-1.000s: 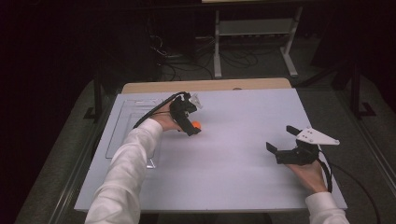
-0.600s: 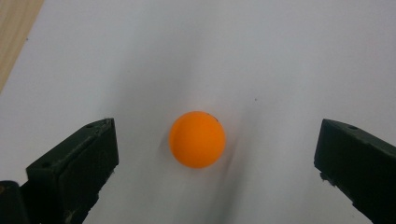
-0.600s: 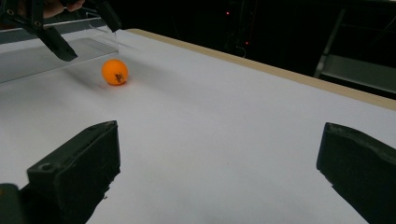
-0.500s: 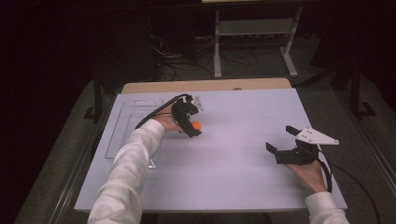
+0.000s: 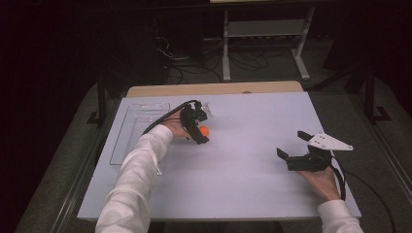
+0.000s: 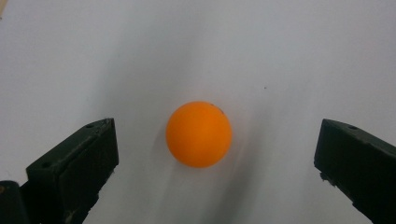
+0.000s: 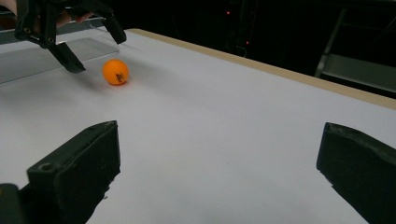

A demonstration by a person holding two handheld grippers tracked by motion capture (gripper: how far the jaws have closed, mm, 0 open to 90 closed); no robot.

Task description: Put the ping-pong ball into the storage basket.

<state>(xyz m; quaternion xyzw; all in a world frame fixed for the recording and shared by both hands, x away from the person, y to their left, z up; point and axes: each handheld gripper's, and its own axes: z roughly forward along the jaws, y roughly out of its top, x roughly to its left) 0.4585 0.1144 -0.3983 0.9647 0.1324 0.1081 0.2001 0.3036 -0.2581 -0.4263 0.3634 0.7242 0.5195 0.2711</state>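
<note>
An orange ball (image 5: 205,131) rests on the white table (image 5: 243,194), left of centre. My left gripper (image 5: 198,127) hovers right over it, pointing down. In the left gripper view the ball (image 6: 199,134) lies between the two black jaws, which stand wide apart and touch nothing; the left gripper (image 6: 215,140) is open. My right gripper (image 5: 294,147) sits low at the table's right side, open and empty. In the right gripper view my right gripper (image 7: 219,140) faces the ball (image 7: 116,71), with the left gripper (image 7: 88,44) farther off.
A clear plastic tray (image 5: 127,138) lies along the left part of the table, beside the left sleeve (image 5: 136,179). A wooden strip (image 5: 218,89) runs along the far edge. A metal shelf frame (image 5: 265,29) and cables stand on the dark floor behind.
The left gripper has shifted very slightly by the ball. The right gripper has stayed where it was.
</note>
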